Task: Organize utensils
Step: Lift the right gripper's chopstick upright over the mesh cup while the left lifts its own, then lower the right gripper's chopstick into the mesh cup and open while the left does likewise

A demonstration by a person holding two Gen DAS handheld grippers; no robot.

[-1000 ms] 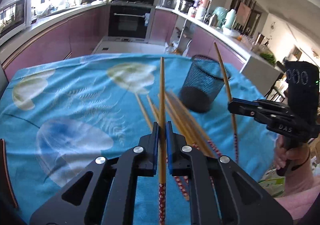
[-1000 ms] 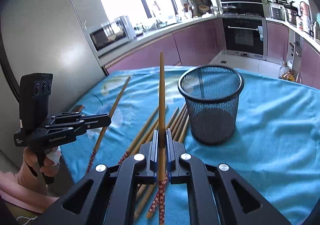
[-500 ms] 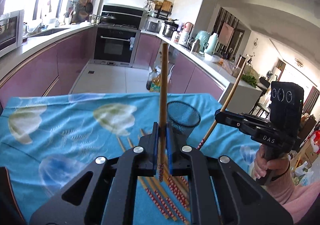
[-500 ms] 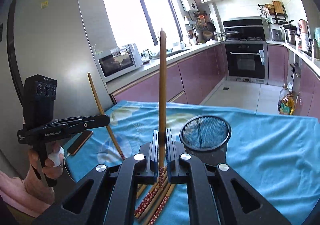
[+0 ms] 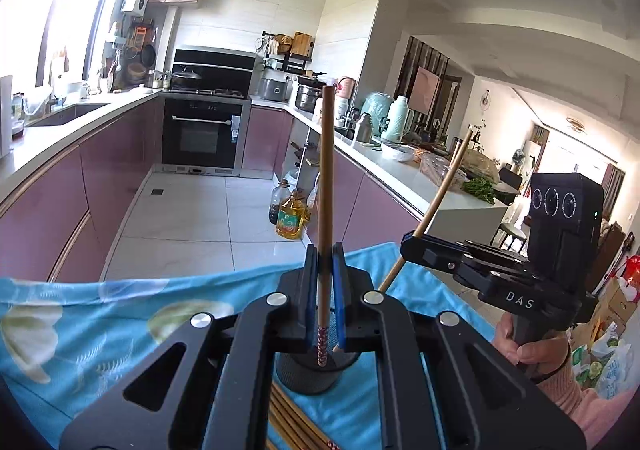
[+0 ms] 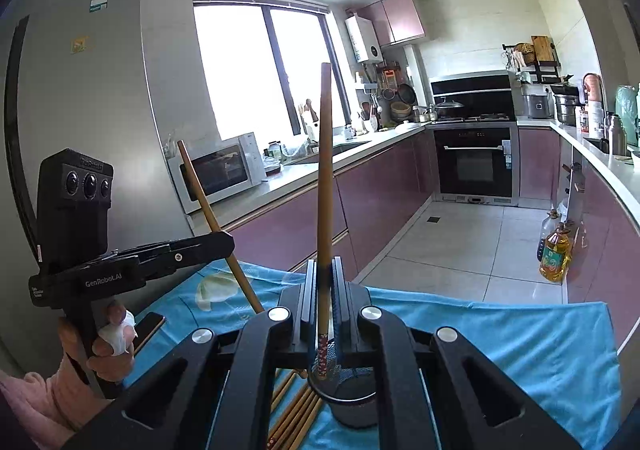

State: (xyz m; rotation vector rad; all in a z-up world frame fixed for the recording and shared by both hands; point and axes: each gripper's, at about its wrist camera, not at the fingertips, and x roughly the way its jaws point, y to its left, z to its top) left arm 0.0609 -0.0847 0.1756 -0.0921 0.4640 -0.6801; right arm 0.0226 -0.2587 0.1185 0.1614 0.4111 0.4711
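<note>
My left gripper (image 5: 324, 278) is shut on a wooden chopstick (image 5: 325, 185) that stands nearly upright. Its patterned lower end hangs just above the mouth of the black mesh cup (image 5: 308, 376). In the right wrist view my right gripper (image 6: 323, 284) is shut on a second chopstick (image 6: 324, 177), also upright, its patterned end over the mesh cup (image 6: 352, 400). Each gripper shows in the other's view: the right gripper (image 5: 409, 246) with its slanted chopstick (image 5: 442, 197), the left gripper (image 6: 227, 241) with its chopstick (image 6: 208, 205). Several loose chopsticks (image 6: 296, 416) lie beside the cup.
The table wears a blue cloth (image 5: 100, 326) with pale leaf prints, and its far edge drops to a tiled kitchen floor. A phone (image 6: 150, 326) lies near the cloth's left edge. Oil bottles (image 5: 290, 217) stand on the floor beyond, and pink counters run along both sides.
Both grippers have risen well above the table, carrying their chopsticks and tipping them upright. The mesh cup has slid from ahead of the jaws to beneath them.
</note>
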